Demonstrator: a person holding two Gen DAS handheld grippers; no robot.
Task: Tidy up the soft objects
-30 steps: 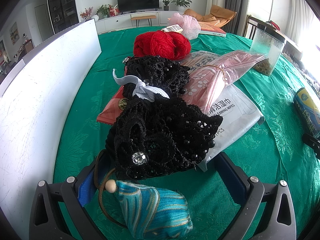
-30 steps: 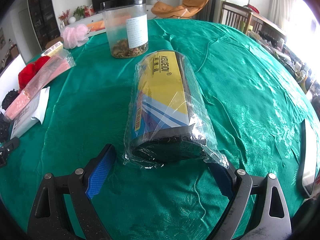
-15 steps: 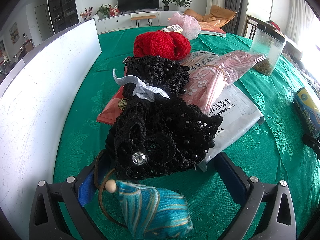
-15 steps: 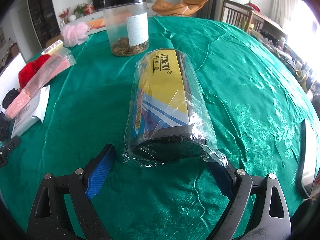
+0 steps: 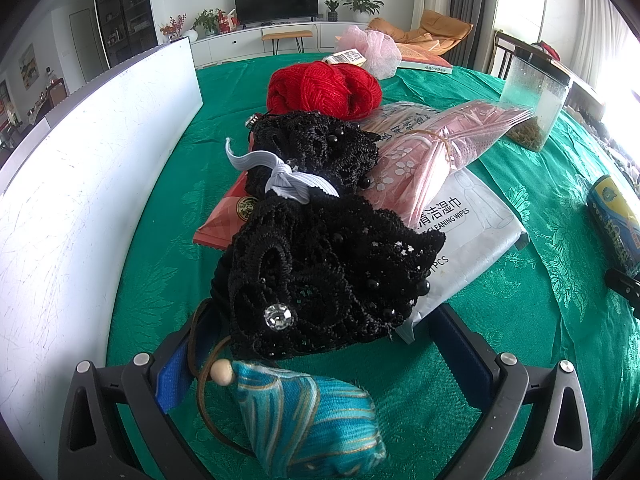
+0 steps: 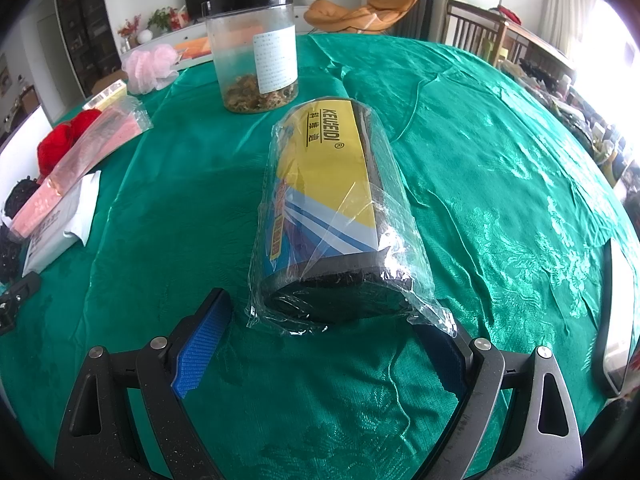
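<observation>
White walls; dark TV [image 5: 276, 0] above a long white cabinet [image 5: 256, 38] lined with plants [image 5: 362, 2] and red flowers [image 5: 175, 26]. Tall dark shelving [image 5: 120, 12] at left. Orange lounger [image 5: 424, 30] beside grey curtains [image 5: 466, 8]. Wooden chairs [image 6: 476, 26] at right, bright window glare behind. Green patterned cloth [image 6: 460, 128] over the counter

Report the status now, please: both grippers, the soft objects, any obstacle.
Left gripper open around black lace bundle, teal pouch between fingers. Right gripper open at wrapped roll. Nothing gripped.

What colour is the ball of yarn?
The ball of yarn is bright red, clearest in the left wrist view.
</observation>
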